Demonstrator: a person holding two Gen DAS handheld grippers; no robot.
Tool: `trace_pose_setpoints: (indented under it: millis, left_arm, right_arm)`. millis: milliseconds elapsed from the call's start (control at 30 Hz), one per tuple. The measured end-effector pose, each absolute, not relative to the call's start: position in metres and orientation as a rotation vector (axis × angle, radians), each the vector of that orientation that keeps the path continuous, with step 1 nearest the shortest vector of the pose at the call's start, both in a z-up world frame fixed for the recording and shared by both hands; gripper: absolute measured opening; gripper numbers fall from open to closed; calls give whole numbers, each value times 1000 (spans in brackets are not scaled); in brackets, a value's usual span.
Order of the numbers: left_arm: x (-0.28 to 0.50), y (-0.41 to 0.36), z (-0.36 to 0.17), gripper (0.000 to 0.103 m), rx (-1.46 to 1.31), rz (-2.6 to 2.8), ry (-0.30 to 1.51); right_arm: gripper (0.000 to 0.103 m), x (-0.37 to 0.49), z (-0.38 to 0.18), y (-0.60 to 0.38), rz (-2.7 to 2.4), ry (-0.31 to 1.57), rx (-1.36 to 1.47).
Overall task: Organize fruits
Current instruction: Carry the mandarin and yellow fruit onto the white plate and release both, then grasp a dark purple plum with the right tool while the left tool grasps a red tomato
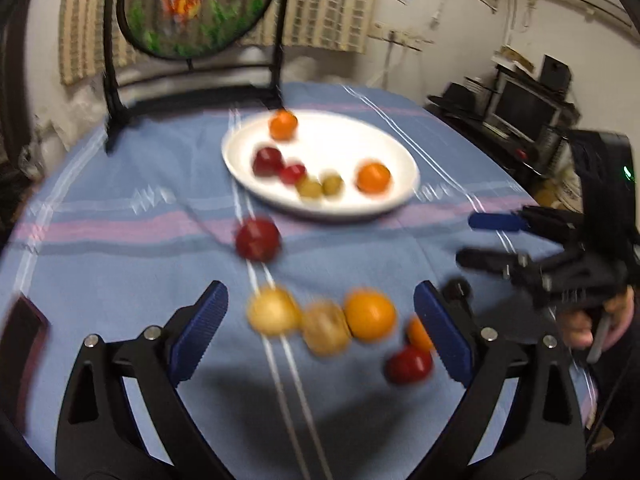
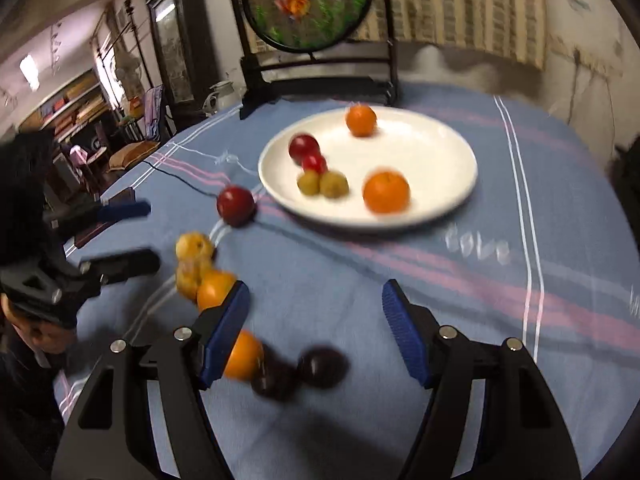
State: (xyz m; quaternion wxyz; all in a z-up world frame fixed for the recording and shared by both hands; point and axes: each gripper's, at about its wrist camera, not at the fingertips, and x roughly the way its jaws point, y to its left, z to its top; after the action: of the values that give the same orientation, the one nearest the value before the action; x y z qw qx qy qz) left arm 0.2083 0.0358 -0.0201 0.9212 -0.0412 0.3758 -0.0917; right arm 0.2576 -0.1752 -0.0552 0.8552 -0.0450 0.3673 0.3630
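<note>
Fruit lies loose on the blue striped counter [image 1: 120, 240] near its front edge — two yellowish pieces [image 1: 274, 311] and an orange [image 1: 370, 314] in a row running left to right, with a smaller orange [image 1: 418, 334] and a red fruit [image 1: 408, 364] just beside. The left gripper [image 1: 320, 320] hangs above them, fingers spread wide and gripping nothing. The right gripper [image 2: 316, 320] is also parted and empty, dark plums [image 2: 322, 366] on the cloth below it. Farther in, a red apple [image 1: 257, 239] sits alone. Beyond, toward the far edge, the white plate [image 1: 344, 140] carries two oranges, two red and two green fruits — all round, so no long axis shows.
</note>
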Motion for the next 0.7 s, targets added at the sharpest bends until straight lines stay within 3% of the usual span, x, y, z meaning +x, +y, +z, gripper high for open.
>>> trace_pose_setpoints:
  millis: [167, 300, 700]
  left_arm:
    - [185, 20, -38, 96, -43, -270, 804]
    - [180, 9, -38, 96, 0, -305, 790]
    - [174, -3, -40, 96, 30, -371, 795]
  right_arm:
    - [63, 237, -62, -192, 747, 777, -107]
    - [48, 239, -67, -189, 749, 800, -107]
    - [43, 258, -88, -191, 774, 907, 3]
